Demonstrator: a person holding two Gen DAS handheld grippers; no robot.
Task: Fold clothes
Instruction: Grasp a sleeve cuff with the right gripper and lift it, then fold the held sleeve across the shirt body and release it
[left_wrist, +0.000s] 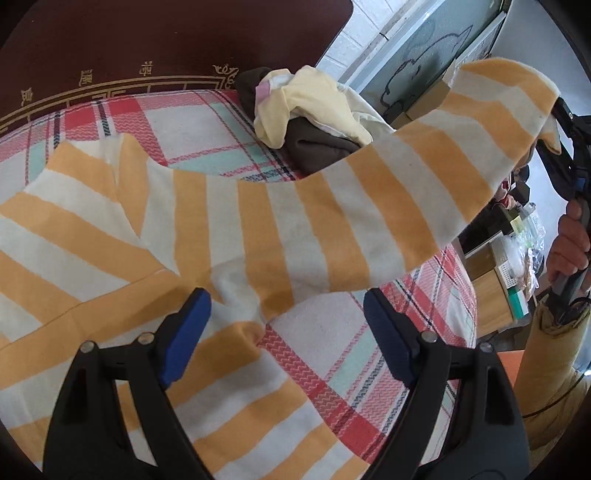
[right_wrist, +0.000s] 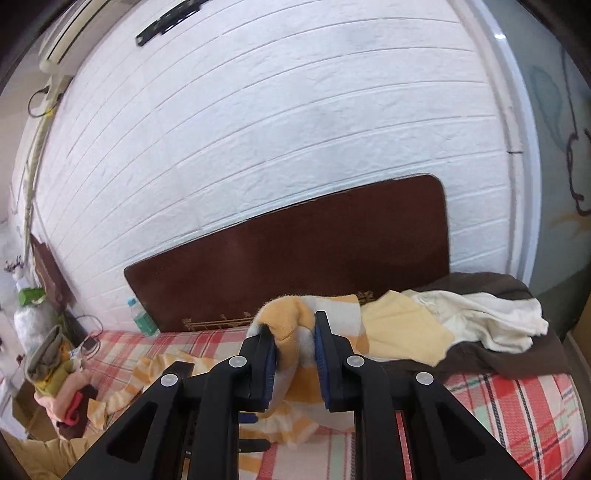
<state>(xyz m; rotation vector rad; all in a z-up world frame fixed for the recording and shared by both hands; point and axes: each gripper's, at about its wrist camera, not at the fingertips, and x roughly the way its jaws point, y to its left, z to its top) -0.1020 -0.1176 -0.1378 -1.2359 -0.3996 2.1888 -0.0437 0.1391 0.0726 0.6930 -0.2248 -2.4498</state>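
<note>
wide-apart fingers of the left gripper (left_wrist: 284, 332) hover above the soft, floppy striped sweater (left_wrist: 155, 236) mid-frame on the bed, its sleeve cuff pinched by the right gripper (right_wrist: 293, 354); grab hems.

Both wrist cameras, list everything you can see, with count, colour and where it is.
Striped garment: one, orange and white, on the bed, sleeve lifted.
Clothes pile: one, brown, yellow, white, near the headboard.
Plaid sheet: one, red, white, green, covering the bed.
Headboard: one, dark brown, against the white wall.
Folded stack: one, mixed colours, bedside.
Bottle: one, clear, beside the headboard.
Left gripper: open above the garment.
Right gripper: shut on the sleeve.
</note>
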